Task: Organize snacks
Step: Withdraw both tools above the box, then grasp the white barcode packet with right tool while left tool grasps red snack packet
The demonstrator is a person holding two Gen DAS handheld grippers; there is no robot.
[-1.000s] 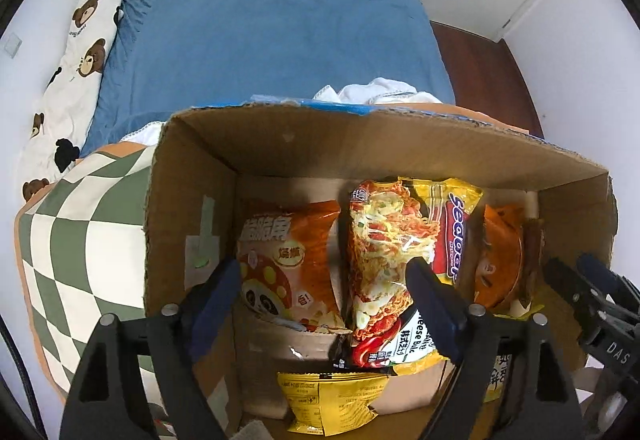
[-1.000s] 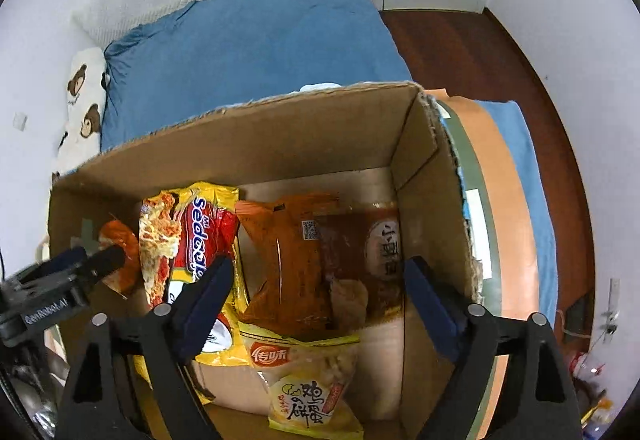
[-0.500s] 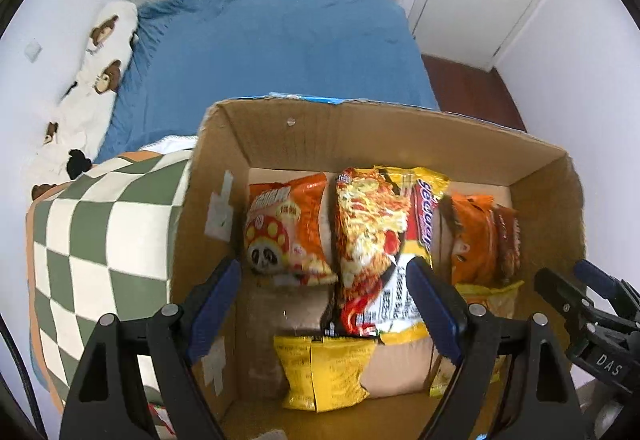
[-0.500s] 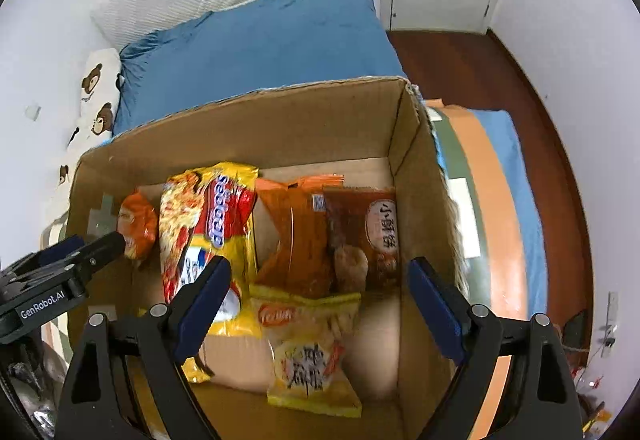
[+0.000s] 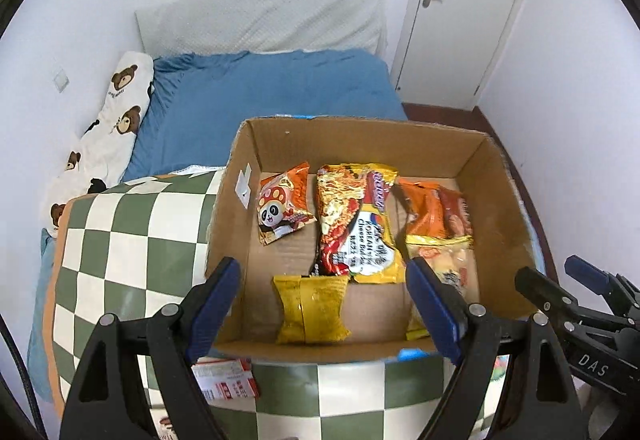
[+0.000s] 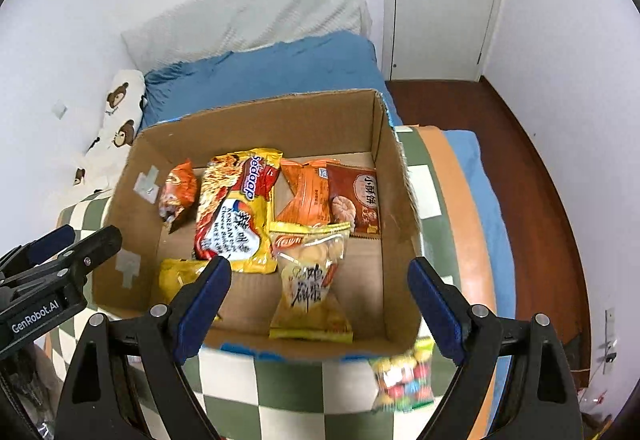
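Both grippers, left [image 5: 322, 300] and right [image 6: 318, 300], are hovering wide open and empty at the frame bottom, facing a cardboard box [image 5: 360, 140] holding snack packets [image 5: 352, 224].

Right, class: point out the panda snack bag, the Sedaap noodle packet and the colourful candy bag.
panda snack bag [image 5: 282, 209], left wrist view, panda face.
Sedaap noodle packet [image 6: 236, 208], right wrist view, packet middle.
colourful candy bag [image 6: 402, 380], right wrist view, bag middle.

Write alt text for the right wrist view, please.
An open cardboard box on a checkered cloth holds six snack packets, including a noodle pack. The open right gripper hovers above its near edge; a candy bag lies outside.
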